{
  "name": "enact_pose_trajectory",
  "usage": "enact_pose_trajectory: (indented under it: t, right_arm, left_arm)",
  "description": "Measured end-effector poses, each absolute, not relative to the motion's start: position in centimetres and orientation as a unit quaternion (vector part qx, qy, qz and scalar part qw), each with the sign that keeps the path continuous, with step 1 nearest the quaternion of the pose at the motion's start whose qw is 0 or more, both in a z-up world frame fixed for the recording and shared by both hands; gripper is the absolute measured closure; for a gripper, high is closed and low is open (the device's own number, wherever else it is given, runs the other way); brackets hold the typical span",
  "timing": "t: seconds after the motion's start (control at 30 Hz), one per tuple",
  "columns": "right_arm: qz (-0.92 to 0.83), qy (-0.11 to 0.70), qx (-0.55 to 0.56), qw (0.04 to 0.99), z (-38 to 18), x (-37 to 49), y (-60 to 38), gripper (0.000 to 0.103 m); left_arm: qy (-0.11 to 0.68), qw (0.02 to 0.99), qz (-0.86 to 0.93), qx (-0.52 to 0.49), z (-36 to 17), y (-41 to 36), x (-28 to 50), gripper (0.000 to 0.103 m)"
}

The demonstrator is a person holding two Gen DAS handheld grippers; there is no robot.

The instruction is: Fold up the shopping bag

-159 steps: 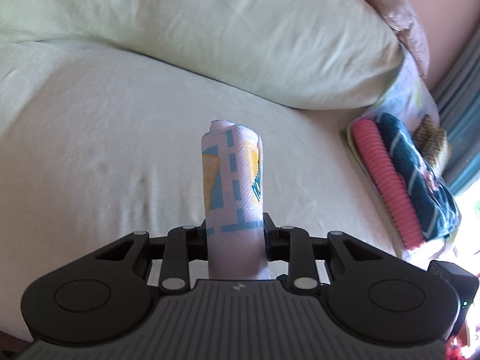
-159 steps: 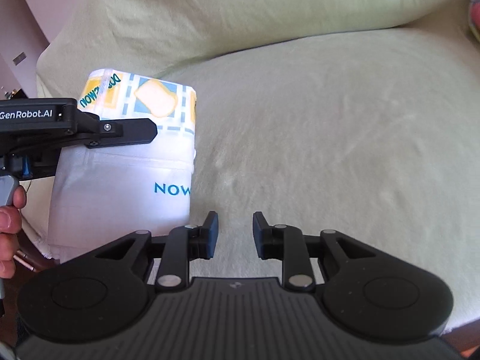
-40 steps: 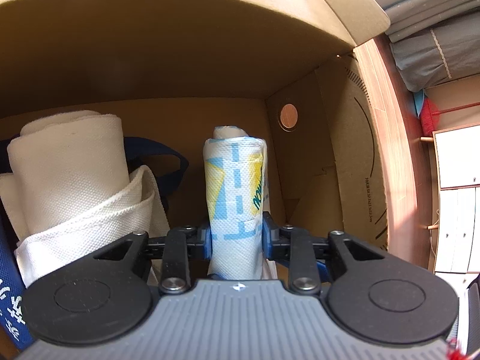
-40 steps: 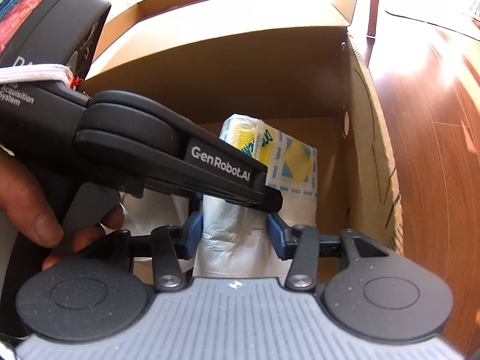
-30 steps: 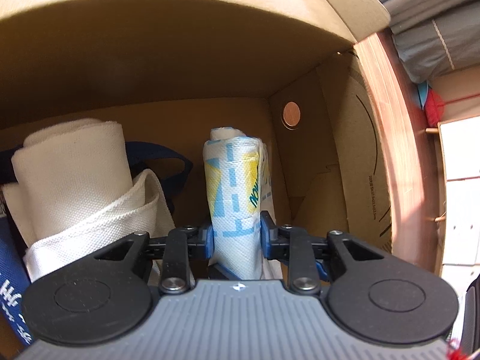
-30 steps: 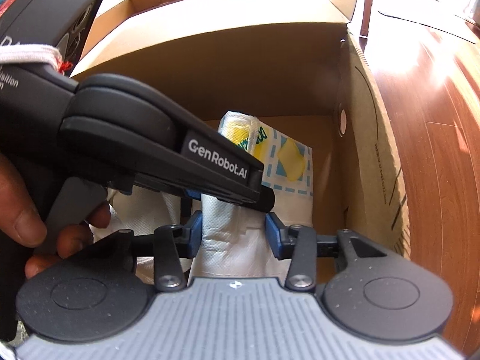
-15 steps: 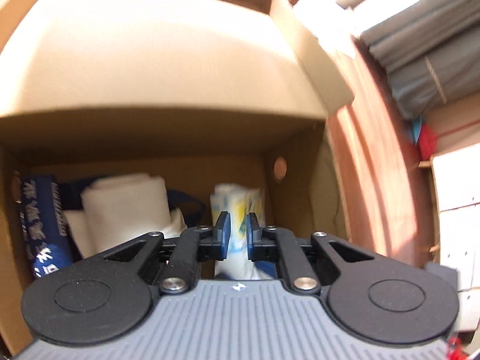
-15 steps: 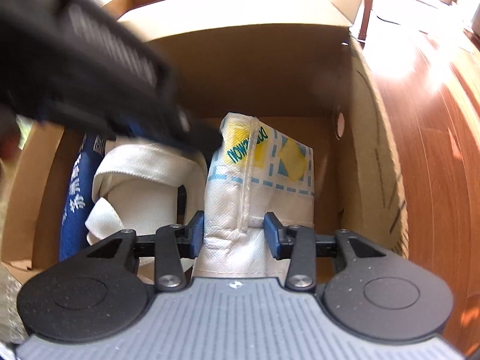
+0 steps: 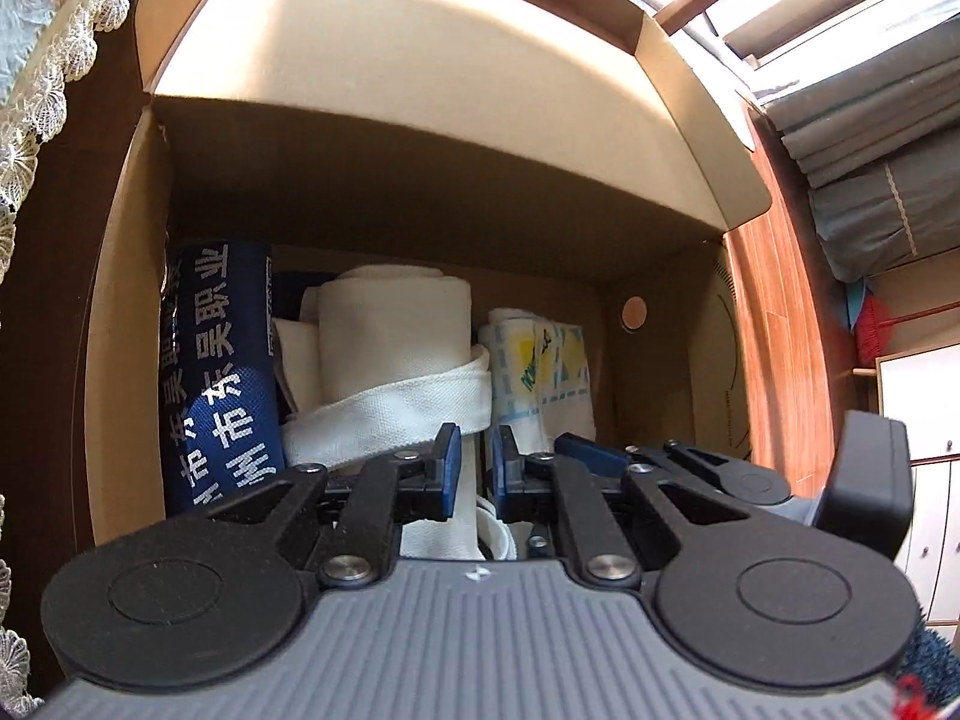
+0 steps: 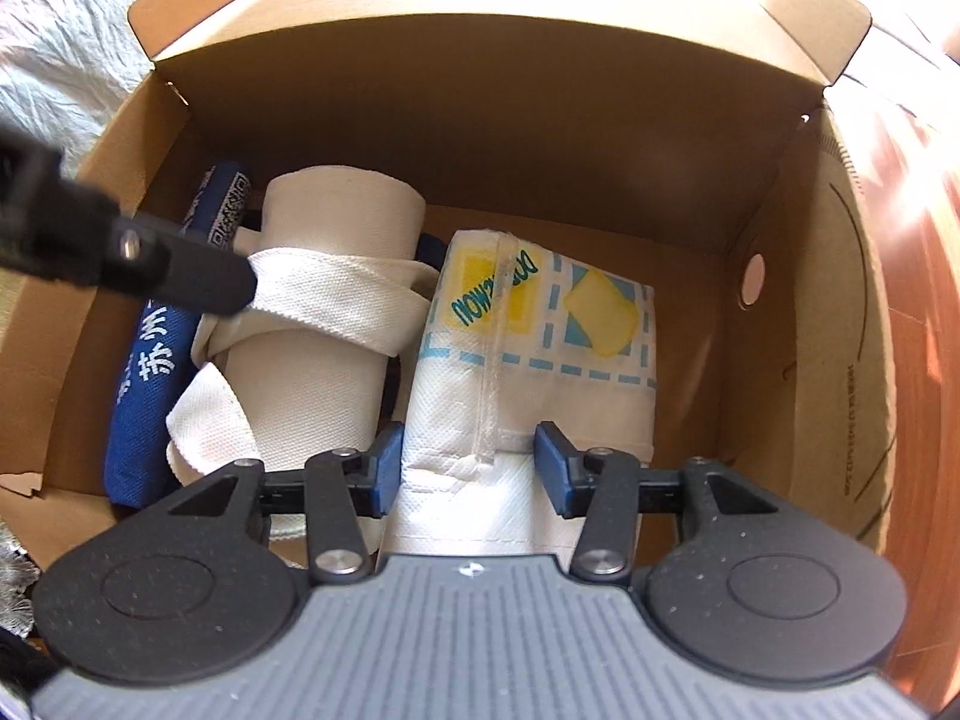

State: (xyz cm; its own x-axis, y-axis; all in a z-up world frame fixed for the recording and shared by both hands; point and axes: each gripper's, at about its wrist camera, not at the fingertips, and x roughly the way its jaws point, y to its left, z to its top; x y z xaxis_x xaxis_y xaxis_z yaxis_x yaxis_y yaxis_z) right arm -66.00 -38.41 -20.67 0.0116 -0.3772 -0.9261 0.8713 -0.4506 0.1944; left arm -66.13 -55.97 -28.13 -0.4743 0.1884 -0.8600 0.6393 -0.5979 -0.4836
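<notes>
The folded white shopping bag with blue and yellow print [image 10: 540,354] stands in the cardboard box [image 10: 456,102], right of a rolled cream canvas bag [image 10: 324,276]. It also shows in the left wrist view [image 9: 543,366]. My right gripper [image 10: 468,468] straddles the folded bag's near end with its jaws wide and a gap at the right pad. My left gripper [image 9: 476,468] is above the box, its jaws nearly together and holding nothing. Its body crosses the right wrist view at the left [image 10: 120,258].
A rolled dark blue bag with white characters [image 9: 216,372] stands at the box's left side. The box flaps [image 9: 420,108] stand open. A wooden floor [image 9: 780,312] lies to the right, and lace-edged bedding [image 9: 42,60] to the left.
My left gripper let go of the printed bag, closed, and pulled back up out of the box. The bag now rests in the box, with my right gripper's jaws a little wider around it.
</notes>
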Motion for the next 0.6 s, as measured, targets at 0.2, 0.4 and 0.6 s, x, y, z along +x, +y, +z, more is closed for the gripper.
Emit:
enact_pose_trajectory:
  t: [0.2,0.4,0.6]
  right_arm:
    - [-0.63,0.15,0.587,0.486,-21.6,-70.6,-37.2,0.056]
    - [-0.627,0.165,0.593,0.478,-28.3,-76.0,-40.8,0.07]
    - [-0.663,0.189,0.575,0.441,-30.1,-74.0,-42.6,0.071]
  left_arm:
    - [0.414,0.158,-0.748,0.493,-28.4,-55.6,-66.1,0.094]
    - [0.392,0.173,-0.748,0.506,-28.7,-55.5,-66.3,0.093]
    - [0.351,0.182,-0.785,0.477,-27.1,-54.8,-66.7,0.093]
